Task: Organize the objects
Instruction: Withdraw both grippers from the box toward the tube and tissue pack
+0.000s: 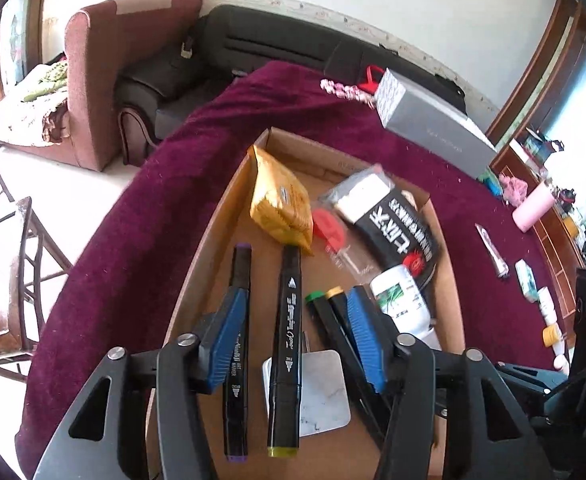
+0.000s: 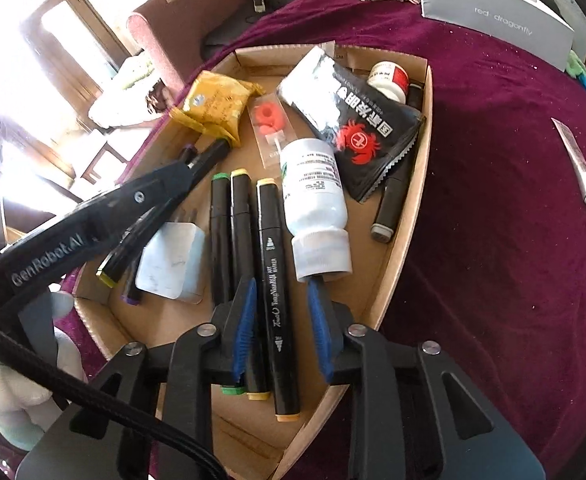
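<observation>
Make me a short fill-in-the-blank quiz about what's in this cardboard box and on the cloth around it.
1. The markers lie inside a shallow ____ box.
2. The black packet in the box shows a red ____.
3. The white bottle lies on its ____, cap toward the right hand-held gripper.
4. The table is covered by a cloth coloured ____.

Missing words: cardboard; crab; side; maroon

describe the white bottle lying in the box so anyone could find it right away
Start at the cardboard box on the purple cloth. The white bottle lies on its side right of the black markers, its top end tucked under the black crab packet. It is the biggest all-white cylinder there.
</observation>
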`<state>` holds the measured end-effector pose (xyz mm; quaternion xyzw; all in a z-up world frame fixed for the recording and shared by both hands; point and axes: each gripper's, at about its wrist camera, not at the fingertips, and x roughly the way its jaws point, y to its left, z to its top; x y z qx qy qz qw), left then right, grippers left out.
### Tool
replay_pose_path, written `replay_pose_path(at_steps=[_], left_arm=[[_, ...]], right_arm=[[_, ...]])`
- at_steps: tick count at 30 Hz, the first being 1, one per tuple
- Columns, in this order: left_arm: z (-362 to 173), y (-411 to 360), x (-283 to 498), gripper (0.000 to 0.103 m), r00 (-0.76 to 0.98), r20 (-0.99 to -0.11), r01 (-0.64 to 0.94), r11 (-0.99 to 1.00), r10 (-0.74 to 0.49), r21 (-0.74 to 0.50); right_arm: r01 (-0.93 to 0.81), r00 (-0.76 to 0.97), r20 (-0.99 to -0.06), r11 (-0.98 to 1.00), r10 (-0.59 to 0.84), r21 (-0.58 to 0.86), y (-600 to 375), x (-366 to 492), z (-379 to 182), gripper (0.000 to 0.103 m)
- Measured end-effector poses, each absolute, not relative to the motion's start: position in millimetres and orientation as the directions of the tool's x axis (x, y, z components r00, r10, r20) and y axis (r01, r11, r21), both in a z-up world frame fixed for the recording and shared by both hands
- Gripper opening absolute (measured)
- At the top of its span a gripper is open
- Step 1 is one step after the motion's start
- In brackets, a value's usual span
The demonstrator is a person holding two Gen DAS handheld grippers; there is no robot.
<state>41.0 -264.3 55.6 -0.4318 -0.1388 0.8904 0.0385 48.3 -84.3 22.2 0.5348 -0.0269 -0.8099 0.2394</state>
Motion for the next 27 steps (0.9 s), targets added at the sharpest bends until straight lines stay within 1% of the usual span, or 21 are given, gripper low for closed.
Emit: replay_pose_path(at_steps=[3, 4, 6, 8, 9, 10, 11, 12, 13, 14, 17, 18, 19, 20, 23, 24, 25, 27], left_arm=[[68, -261, 48, 0.057, -0.650, -0.744, 0.069, -0.964, 0.153, -0.258], [74, -258, 51, 0.061, -0.662, -0.737, 0.070, -0.968, 0.136, -0.242], [86, -251, 60, 0.069, -0.698, -0.706, 0.065, -0.970, 0.123, -0.234], [101, -245, 70, 0.084, -0.753, -0.632, 0.021, -0.953, 0.184, -0.302], [108, -243, 74, 0.102, -0.776, -0.593, 0.002, -0.939, 0.216, -0.345], [115, -241, 78, 0.102, -0.799, -0.546, -0.021, -0.919, 0.253, -0.395], [120, -238, 80, 0.102, -0.806, -0.512, -0.053, -0.897, 0.298, -0.438], [124, -234, 79, 0.102, -0.803, -0.490, -0.084, -0.879, 0.340, -0.470], [128, -225, 78, 0.102, -0.798, -0.468, -0.117, -0.859, 0.380, -0.498], [131, -218, 77, 0.102, -0.795, -0.455, -0.137, -0.849, 0.401, -0.510], [137, -191, 77, 0.102, -0.768, -0.376, -0.240, -0.776, 0.519, -0.583], [139, -181, 77, 0.102, -0.753, -0.361, -0.266, -0.756, 0.551, -0.598], [142, -171, 76, 0.102, -0.741, -0.366, -0.279, -0.754, 0.563, -0.595], [146, -159, 76, 0.102, -0.742, -0.388, -0.276, -0.777, 0.546, -0.565], [166, -131, 84, 0.102, -0.793, -0.430, -0.247, -0.873, 0.432, -0.420], [174, -119, 90, 0.102, -0.830, -0.432, -0.216, -0.918, 0.352, -0.334], [180, -112, 97, 0.102, -0.856, -0.422, -0.192, -0.942, 0.297, -0.275], [194, -95, 112, 0.102, -0.917, -0.368, -0.115, -0.984, 0.157, -0.133]], right_arm=[[0.369, -0.353, -0.819, -0.872, -0.452, 0.323, -73, 55, 35, 0.026], [0.371, -0.375, -0.803, -0.869, -0.464, 0.329, -66, 59, 42, 0.027], [0.371, -0.415, -0.773, -0.865, -0.479, 0.338, -54, 67, 53, 0.034], [0.364, -0.462, -0.739, -0.865, -0.491, 0.347, -39, 74, 64, 0.040], [0.360, -0.485, -0.722, -0.865, -0.493, 0.349, -30, 77, 68, 0.042], [0.358, -0.511, -0.703, -0.866, -0.495, 0.349, -18, 81, 73, 0.044], [0.355, -0.547, -0.679, -0.870, -0.490, 0.342, -5, 87, 79, 0.048], [0.349, -0.571, -0.668, -0.878, -0.477, 0.328, 1, 88, 83, 0.052], [0.339, -0.603, -0.654, -0.889, -0.456, 0.308, 8, 93, 88, 0.054], [0.326, -0.640, -0.635, -0.901, -0.432, 0.285, 20, 98, 94, 0.059], [0.261, -0.754, -0.561, -0.940, -0.341, 0.221, 59, 119, 113, 0.069], [0.243, -0.780, -0.539, -0.948, -0.318, 0.208, 69, 124, 120, 0.075], [0.221, -0.809, -0.510, -0.956, -0.291, 0.194, 81, 127, 125, 0.077], [0.185, -0.848, -0.469, -0.967, -0.248, 0.177, 96, 136, 133, 0.082], [0.098, -0.913, -0.379, -0.984, -0.149, 0.150, 129, 145, 149, 0.086], [0.063, -0.927, -0.357, -0.987, -0.112, 0.146, 140, 146, 153, 0.086], [0.033, -0.935, -0.345, -0.989, -0.080, 0.142, 148, 147, 156, 0.086], [-0.039, -0.943, -0.333, -0.992, -0.002, 0.118, 165, 145, 162, 0.086]])
